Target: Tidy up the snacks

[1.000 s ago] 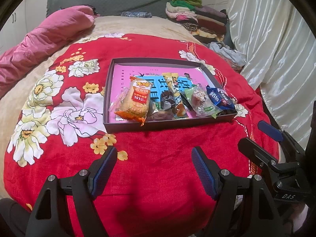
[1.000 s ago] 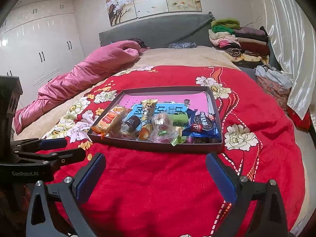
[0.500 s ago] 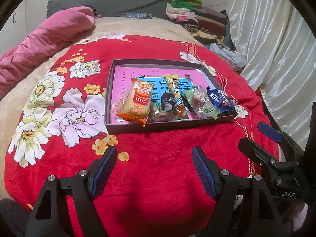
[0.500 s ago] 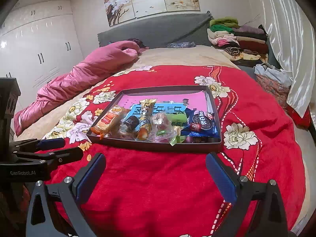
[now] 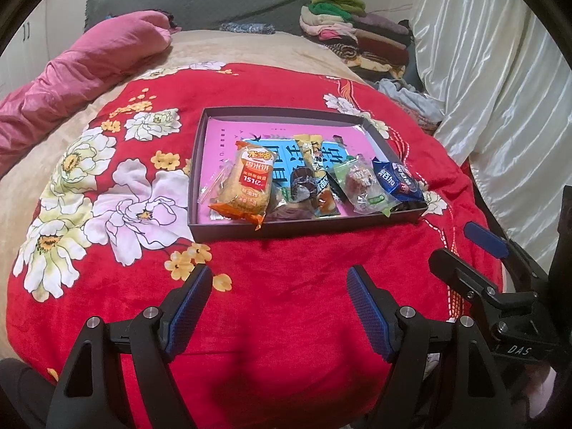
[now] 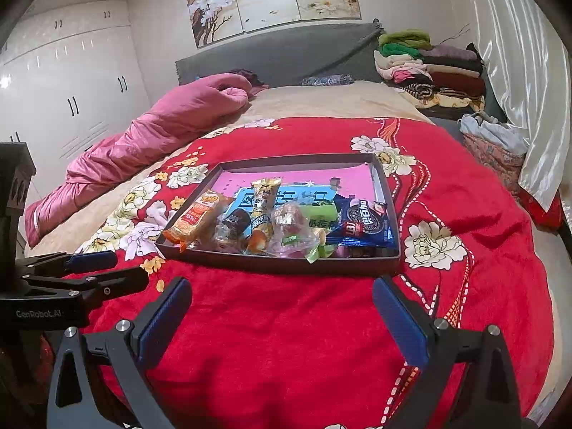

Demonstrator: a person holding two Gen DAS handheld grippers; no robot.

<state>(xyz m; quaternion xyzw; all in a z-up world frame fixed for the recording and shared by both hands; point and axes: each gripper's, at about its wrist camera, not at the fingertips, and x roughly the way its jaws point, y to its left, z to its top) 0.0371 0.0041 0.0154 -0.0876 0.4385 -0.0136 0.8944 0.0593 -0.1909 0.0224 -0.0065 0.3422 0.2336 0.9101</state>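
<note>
A shallow dark box (image 5: 228, 230) (image 6: 279, 265) with a pink floor lies on the red flowered blanket. Along its near side lie several snacks: an orange rice-cracker pack (image 5: 246, 182) (image 6: 195, 220) at the left, a tall yellow bar (image 5: 316, 164) (image 6: 262, 200), a dark round candy (image 5: 302, 186), a clear green-edged pack (image 5: 363, 187) (image 6: 291, 230) and a blue cookie pack (image 5: 395, 178) (image 6: 364, 223) at the right. My left gripper (image 5: 279, 286) (image 6: 107, 266) hovers open over the blanket in front of the box, empty. My right gripper (image 6: 282, 298) (image 5: 464, 250) is likewise open and empty.
A pink quilt (image 6: 161, 125) lies along the bed's left side. Folded clothes (image 6: 429, 64) are stacked at the far right by the grey headboard (image 6: 279, 53). White curtains (image 5: 500, 71) hang to the right, white wardrobes (image 6: 71, 89) stand to the left.
</note>
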